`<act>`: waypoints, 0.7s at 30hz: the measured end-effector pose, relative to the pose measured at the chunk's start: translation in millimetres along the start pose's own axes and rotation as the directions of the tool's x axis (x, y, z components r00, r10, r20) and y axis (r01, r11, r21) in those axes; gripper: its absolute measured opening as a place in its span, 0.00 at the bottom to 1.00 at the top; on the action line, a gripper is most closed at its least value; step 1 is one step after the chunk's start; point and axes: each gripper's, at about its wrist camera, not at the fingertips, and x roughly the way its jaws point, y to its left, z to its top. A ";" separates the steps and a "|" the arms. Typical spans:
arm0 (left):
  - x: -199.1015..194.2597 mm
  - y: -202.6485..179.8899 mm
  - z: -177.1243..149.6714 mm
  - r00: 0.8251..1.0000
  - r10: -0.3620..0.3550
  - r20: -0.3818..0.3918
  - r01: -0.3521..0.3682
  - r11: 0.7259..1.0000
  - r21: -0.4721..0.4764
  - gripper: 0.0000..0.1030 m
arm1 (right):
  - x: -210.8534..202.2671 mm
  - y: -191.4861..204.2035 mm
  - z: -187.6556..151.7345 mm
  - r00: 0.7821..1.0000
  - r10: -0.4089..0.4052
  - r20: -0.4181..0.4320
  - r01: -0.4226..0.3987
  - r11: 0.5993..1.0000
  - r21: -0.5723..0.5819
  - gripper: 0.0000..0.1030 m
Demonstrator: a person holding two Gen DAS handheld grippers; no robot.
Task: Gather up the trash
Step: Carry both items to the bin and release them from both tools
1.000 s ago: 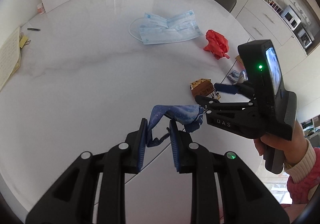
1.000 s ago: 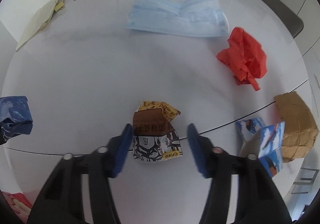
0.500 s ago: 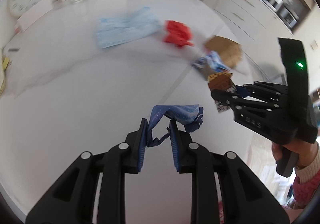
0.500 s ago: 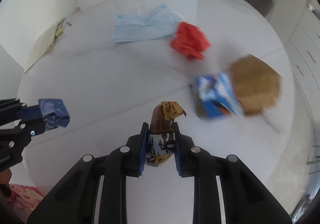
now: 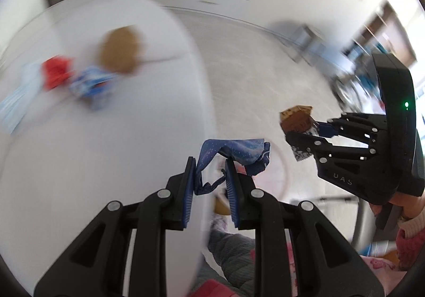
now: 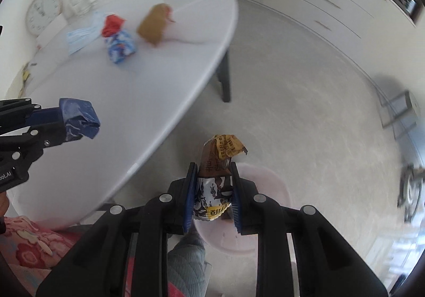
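My left gripper [image 5: 209, 164] is shut on a crumpled dark blue wrapper [image 5: 233, 153], held at the white table's [image 5: 106, 164] edge. My right gripper [image 6: 212, 167] is shut on a brown and yellow snack wrapper [image 6: 217, 164], which stands up between the pads. It hangs over the floor, above a pale pink bin [image 6: 268, 185]. In the right wrist view the left gripper [image 6: 63, 121] with the blue wrapper [image 6: 78, 117] is at the left. In the left wrist view the right gripper [image 5: 297, 135] with the snack wrapper [image 5: 296, 117] is at the right.
On the table [image 6: 159, 84] lie a red wrapper [image 6: 113, 23], a blue and white wrapper [image 6: 120, 44], a brown paper wad [image 6: 154, 23] and a face mask [image 6: 79, 37]. A clock [image 6: 43, 14] leans at the back. A person's grey-clad knee [image 6: 186, 257] is below the grippers.
The right gripper closed on the snack wrapper and lifted it. Both grippers swung away from the tabletop toward its edge and the floor, each carrying its wrapper.
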 end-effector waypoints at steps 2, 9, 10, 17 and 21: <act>15.1 -29.8 6.8 0.999 -0.042 -0.025 0.044 0.997 0.059 0.22 | -8.4 -21.3 -16.9 1.000 -0.018 0.000 0.018 0.999 0.043 0.23; 75.1 -108.7 16.4 0.979 -0.124 -0.161 0.154 0.971 0.183 0.22 | -25.1 -72.0 -60.5 0.998 -0.059 0.004 0.058 0.984 0.167 0.24; 81.7 -114.7 16.1 0.976 -0.125 -0.177 0.159 0.969 0.190 0.22 | -27.1 -79.6 -67.8 0.998 -0.061 0.005 0.059 0.981 0.183 0.24; 108.0 -139.0 13.2 0.961 -0.110 -0.253 0.164 0.966 0.201 0.43 | -25.0 -106.7 -89.4 0.999 -0.054 0.003 0.052 0.968 0.244 0.25; 103.6 -140.1 12.6 0.966 -0.099 -0.237 0.150 0.967 0.205 0.56 | -24.4 -114.7 -94.9 0.999 -0.043 0.007 0.040 0.966 0.255 0.25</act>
